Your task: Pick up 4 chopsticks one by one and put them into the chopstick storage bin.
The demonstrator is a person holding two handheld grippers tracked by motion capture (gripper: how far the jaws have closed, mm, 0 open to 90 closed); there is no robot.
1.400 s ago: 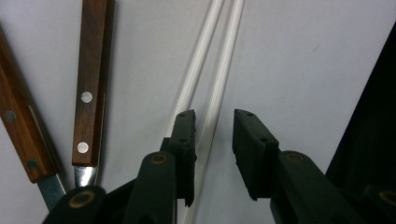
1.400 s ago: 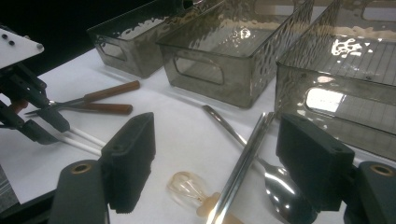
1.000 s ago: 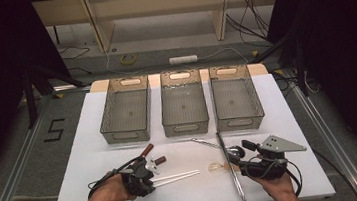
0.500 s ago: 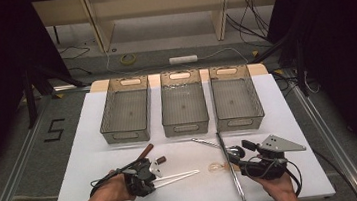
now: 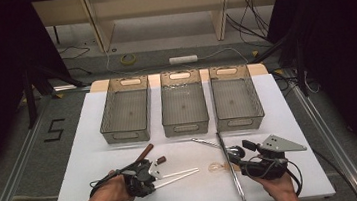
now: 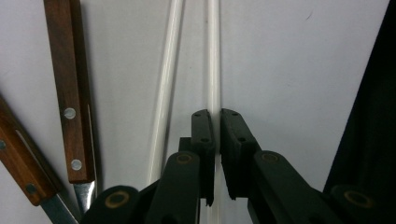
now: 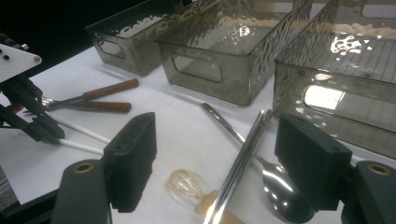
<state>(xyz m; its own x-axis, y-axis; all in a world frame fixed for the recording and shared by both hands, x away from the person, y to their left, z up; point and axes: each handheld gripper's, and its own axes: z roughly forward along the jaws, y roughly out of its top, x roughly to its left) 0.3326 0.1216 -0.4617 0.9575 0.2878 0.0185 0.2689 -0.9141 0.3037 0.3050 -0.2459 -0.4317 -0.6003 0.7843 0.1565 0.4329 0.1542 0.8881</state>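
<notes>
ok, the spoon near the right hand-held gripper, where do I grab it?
Probably the spoon by its bare handle end, coming straight down with the jaws across the thin shaft. It lies flat on the table, a long metal rod crosses it near the neck, and the rounded bowl gives a poor hold.

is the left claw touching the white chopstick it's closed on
Touching. In the left gripper view the left claw has both black jaws pressed on one white chopstick, no gap at the pads; the second chopstick lies free beside it.

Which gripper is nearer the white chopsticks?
Left. The left gripper is shut on one white chopstick; the right gripper sits apart, by the spoon.
</notes>
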